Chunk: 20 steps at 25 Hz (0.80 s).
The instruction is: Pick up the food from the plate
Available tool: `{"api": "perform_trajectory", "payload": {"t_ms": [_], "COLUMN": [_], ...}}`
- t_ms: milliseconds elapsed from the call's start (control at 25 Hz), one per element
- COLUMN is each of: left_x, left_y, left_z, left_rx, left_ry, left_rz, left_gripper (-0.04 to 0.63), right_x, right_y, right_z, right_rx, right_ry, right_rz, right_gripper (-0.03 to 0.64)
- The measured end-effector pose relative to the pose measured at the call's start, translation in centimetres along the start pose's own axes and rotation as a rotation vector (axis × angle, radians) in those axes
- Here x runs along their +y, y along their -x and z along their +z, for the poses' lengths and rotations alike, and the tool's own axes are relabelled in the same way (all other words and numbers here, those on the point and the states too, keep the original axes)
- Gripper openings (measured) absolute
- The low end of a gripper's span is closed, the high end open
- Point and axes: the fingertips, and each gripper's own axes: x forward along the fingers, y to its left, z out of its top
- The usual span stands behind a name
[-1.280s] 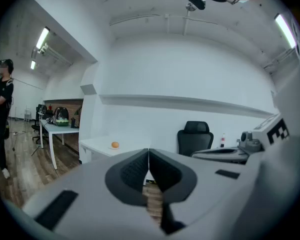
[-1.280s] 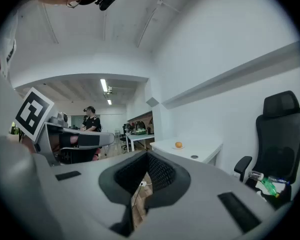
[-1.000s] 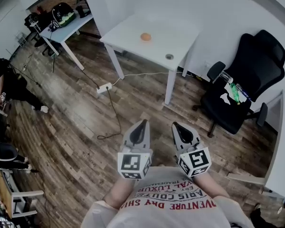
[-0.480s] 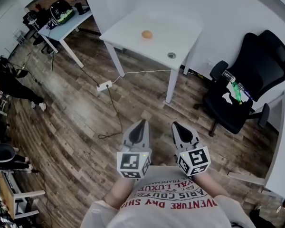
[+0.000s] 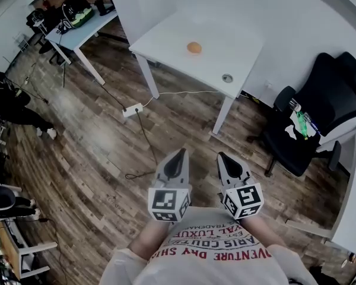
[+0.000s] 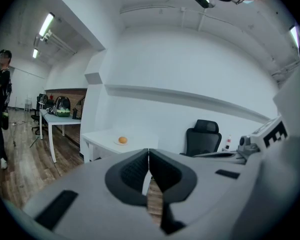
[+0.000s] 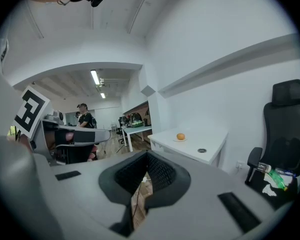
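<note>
An orange round piece of food (image 5: pixel 194 47) lies on a small white plate on the white table (image 5: pixel 225 46) at the far side of the room, well away from both grippers. It also shows small in the left gripper view, food (image 6: pixel 122 140), and in the right gripper view, food (image 7: pixel 180 136). My left gripper (image 5: pixel 178 152) and right gripper (image 5: pixel 222 157) are held side by side close to the person's chest, over the wooden floor, pointing toward the table. Both are shut with nothing between the jaws, as seen at the left gripper (image 6: pixel 148 152) and the right gripper (image 7: pixel 146 156).
A black office chair (image 5: pixel 311 120) with a green bottle (image 5: pixel 303 122) on its seat stands right of the table. A power strip (image 5: pixel 132 109) and cable lie on the floor before it. Another table (image 5: pixel 77 31) with bags and a person (image 5: pixel 6 105) are at the left.
The head view has shifted: the white table and chair sit further right and slightly lower in the picture. Both grippers stay shut in the same place before the chest.
</note>
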Motion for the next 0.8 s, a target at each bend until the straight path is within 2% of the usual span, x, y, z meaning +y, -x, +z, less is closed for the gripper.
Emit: {"api": "perform_trajectory", "payload": {"t_ms": [280,560,800], "left_x": [8.0,14.8,18.1], "left_y": [-2.2,-3.6,-5.5], "left_z": [2.0,2.6,2.7], "left_rx": [0.001,0.011,0.015], "left_ry": [-0.002,0.016,0.040], "left_rz": [-0.029,-0.028,-0.009], "left_gripper": [0.008,0.008,0.008], "right_x": [2.4,3.6,3.2], "right_y": [-7.2,-12.0,-15.3], "right_z": [1.6,1.2,1.5], "right_rx": [-0.007,0.022,0.041], "right_ry": [-0.013,-0.043,-0.039], "right_rz": [-0.031,-0.074,-0.078], "right_gripper": [0.011,0.011,0.011]}}
